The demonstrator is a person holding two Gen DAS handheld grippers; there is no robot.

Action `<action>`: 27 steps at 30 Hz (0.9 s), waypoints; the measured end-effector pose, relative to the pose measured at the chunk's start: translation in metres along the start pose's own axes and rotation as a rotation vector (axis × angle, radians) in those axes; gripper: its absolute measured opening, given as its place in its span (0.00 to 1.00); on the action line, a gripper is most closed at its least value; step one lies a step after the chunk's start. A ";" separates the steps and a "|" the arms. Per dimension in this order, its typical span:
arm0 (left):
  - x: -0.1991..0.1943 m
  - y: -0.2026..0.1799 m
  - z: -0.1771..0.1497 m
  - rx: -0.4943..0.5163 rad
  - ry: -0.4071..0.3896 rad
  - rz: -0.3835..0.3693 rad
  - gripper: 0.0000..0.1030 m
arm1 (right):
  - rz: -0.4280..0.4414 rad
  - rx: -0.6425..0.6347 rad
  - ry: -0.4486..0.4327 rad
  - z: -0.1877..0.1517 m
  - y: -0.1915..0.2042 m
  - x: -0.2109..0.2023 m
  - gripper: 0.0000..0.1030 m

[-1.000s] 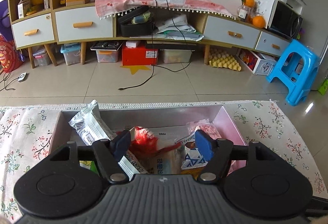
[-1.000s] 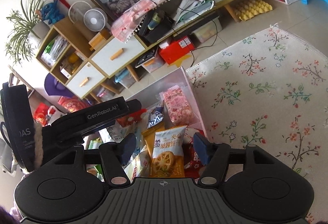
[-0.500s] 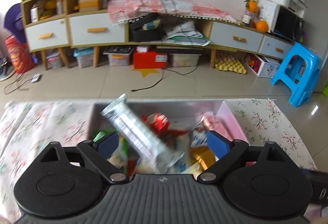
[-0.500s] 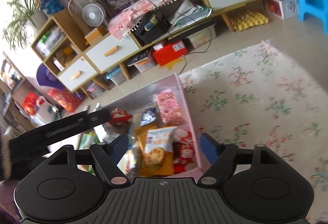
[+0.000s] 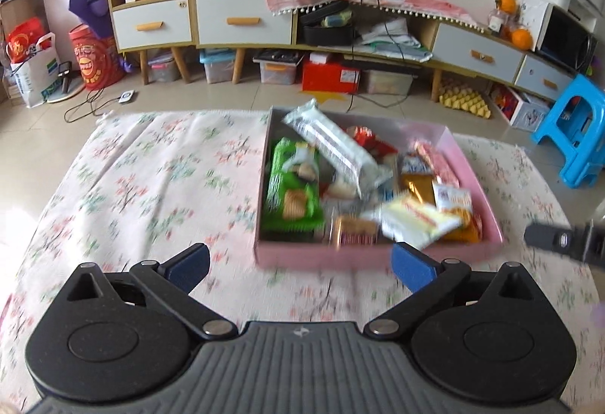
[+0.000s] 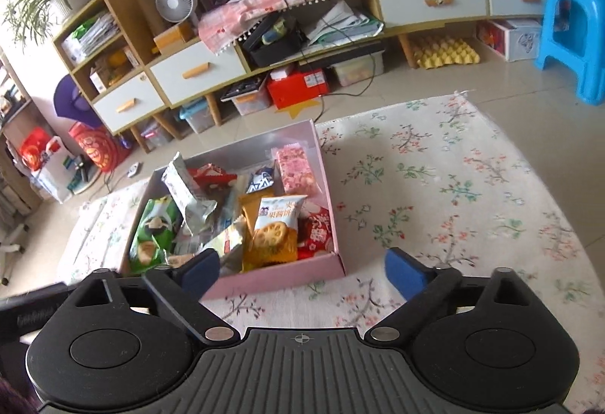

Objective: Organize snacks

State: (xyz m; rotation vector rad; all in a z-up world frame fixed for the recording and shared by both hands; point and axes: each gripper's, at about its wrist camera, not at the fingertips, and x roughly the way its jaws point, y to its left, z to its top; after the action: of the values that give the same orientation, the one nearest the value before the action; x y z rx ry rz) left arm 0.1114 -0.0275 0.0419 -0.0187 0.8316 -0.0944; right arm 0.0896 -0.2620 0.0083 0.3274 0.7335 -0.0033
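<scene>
Left gripper: fingers widened, withdrawn from pink box. Silver-white packet: released, lying atop snacks. Right gripper: withdrawn.

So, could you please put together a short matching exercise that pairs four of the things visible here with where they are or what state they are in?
Things:
1. green snack packet
2. pink patterned packet
3. left hand-held gripper
4. pink box

Places or states:
A. far right corner of the box
B. resting on the floral cloth
C. open and holding nothing
D. along the left side of the box

Pairs: 1-D, 2-A, 3-C, 4-B
</scene>
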 end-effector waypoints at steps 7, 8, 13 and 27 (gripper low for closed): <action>-0.025 -0.004 -0.027 0.004 0.032 0.029 1.00 | -0.031 -0.052 0.058 -0.015 0.019 -0.028 0.95; -0.029 -0.003 -0.031 -0.003 0.032 0.030 1.00 | -0.033 -0.057 0.064 -0.019 0.020 -0.032 0.95; -0.038 -0.001 -0.046 0.000 0.020 0.038 1.00 | -0.056 -0.127 0.065 -0.040 0.028 -0.043 0.95; -0.045 -0.006 -0.056 0.020 0.019 0.083 1.00 | -0.090 -0.203 0.051 -0.056 0.037 -0.043 0.95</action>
State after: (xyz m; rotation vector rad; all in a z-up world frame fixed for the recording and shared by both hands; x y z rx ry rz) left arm 0.0390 -0.0279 0.0374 0.0353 0.8495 -0.0248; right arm 0.0251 -0.2153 0.0091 0.1010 0.7918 -0.0054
